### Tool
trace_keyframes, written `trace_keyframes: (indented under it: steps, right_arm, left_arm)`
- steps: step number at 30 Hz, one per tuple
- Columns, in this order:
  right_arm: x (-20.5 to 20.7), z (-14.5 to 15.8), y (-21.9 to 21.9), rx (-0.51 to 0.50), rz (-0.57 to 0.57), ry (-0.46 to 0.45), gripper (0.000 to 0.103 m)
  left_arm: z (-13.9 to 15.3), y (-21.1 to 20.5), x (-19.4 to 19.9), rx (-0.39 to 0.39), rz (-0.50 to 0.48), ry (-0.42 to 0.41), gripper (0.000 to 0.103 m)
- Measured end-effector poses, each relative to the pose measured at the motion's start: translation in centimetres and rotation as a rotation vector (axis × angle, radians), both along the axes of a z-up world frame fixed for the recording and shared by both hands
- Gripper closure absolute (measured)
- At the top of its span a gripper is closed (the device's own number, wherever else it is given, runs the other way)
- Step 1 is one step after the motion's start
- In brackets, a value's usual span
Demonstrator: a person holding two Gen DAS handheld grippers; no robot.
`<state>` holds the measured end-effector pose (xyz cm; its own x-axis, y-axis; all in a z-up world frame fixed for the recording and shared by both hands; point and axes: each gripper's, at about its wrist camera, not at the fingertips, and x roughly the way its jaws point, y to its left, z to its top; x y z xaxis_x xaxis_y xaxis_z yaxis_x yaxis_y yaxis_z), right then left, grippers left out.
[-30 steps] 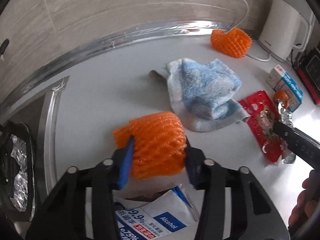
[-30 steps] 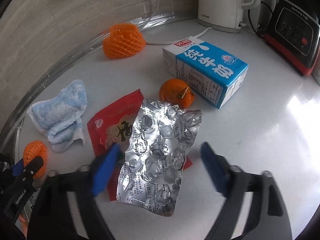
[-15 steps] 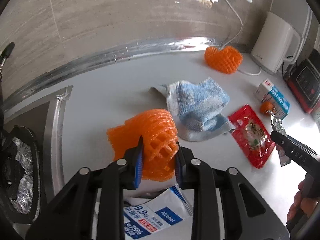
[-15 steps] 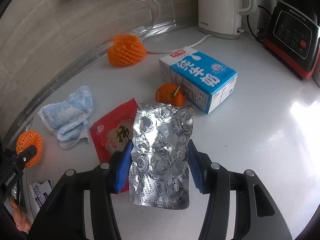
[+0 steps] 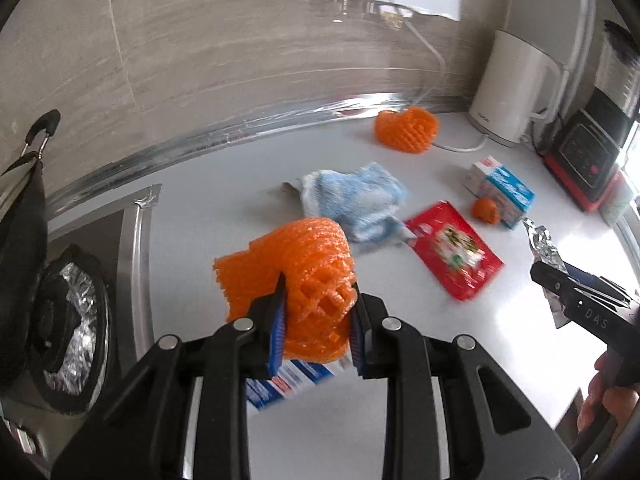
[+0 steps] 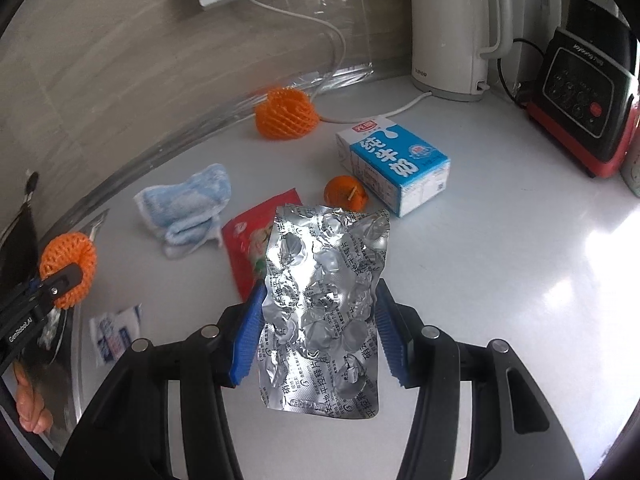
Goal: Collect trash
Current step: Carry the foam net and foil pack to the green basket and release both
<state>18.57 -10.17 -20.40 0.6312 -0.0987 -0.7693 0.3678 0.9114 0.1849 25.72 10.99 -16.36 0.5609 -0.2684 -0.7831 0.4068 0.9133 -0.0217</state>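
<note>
My left gripper [image 5: 318,322] is shut on an orange foam fruit net [image 5: 296,264] and holds it above the white counter; it also shows in the right wrist view [image 6: 70,268]. My right gripper [image 6: 320,328] is shut on a crumpled silver pill blister sheet [image 6: 324,300], lifted off the counter; the sheet also shows in the left wrist view [image 5: 542,244]. On the counter lie a red snack wrapper [image 5: 456,248], a second orange net [image 5: 406,130], a small orange peel [image 6: 346,192], a blue-white milk carton [image 6: 396,160] and an alcohol wipe packet [image 6: 116,330].
A blue-white cloth [image 5: 352,196] lies mid-counter. A white kettle [image 6: 452,28] with its cord and a black-red appliance [image 6: 580,96] stand at the back right. A stove burner with foil [image 5: 68,332] is at the left. A metal strip [image 5: 224,140] runs along the wall.
Both grippers closed on their items and lifted them: the left squeezed the orange net, the right took the blister sheet off the red wrapper. Both views pulled back and up.
</note>
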Motion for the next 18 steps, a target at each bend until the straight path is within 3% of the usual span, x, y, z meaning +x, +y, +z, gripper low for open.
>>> trace_keyframes:
  steps: [11,18]
  right_arm:
    - [-9.9,2.9,0.0,-0.037,0.114,0.012,0.05]
    - [-17.3,3.0,0.0,-0.034,0.195,0.038,0.05]
  left_arm:
    - [1.2,-3.0,-10.8,-0.01,-0.121,0.053,0.077]
    - [0.5,-4.8,-19.5,-0.016,-0.2,0.105,0.077]
